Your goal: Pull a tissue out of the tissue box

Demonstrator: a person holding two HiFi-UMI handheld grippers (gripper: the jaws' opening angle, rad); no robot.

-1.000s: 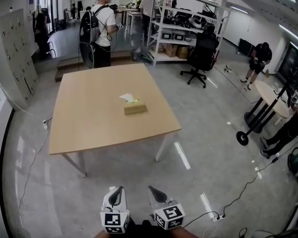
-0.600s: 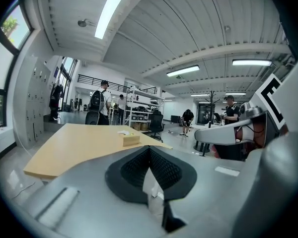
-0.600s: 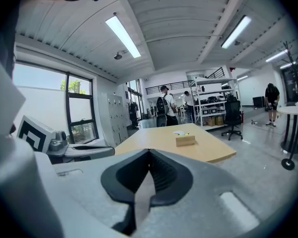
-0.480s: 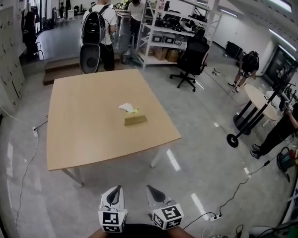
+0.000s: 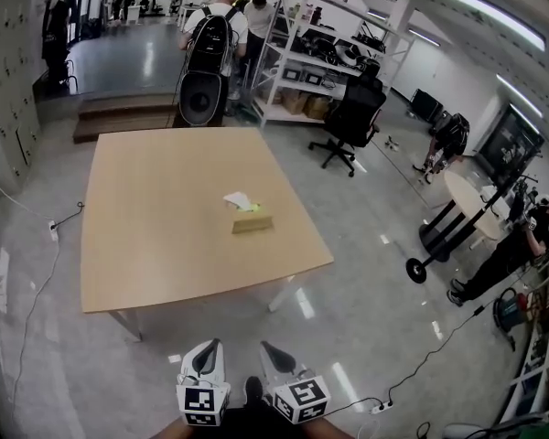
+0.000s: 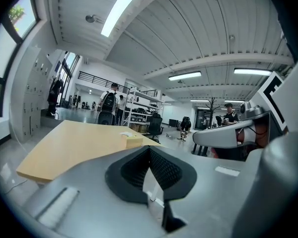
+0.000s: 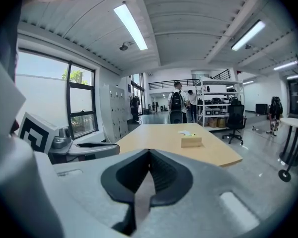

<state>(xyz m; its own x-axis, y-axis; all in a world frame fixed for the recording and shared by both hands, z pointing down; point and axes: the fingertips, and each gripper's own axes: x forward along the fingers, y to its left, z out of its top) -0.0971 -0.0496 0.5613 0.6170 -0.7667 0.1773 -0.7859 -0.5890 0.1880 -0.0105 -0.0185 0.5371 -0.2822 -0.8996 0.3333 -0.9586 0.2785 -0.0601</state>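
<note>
Jaws on the left gripper [image 6: 149, 151] are shut tight with nothing in them, and the jaws on the right gripper [image 7: 149, 153] are shut and empty too. Both grippers are held low, side by side, close to the person's body, over the floor [image 5: 366, 318]. They are well apart from the table [image 5: 137, 254]. The box [image 5: 252, 223] sits near the middle of the table. A white tissue [image 5: 239, 199] shows just past its far end, but I cannot tell if it sticks out of the box or lies on the table. Since a second ago the table looks a bit bigger and lower in the head view, so the person seems to be walking up to it. The pull has not begun yet. I think the next thing is to get close, open one pair of jaws and pinch the tissue.
</note>
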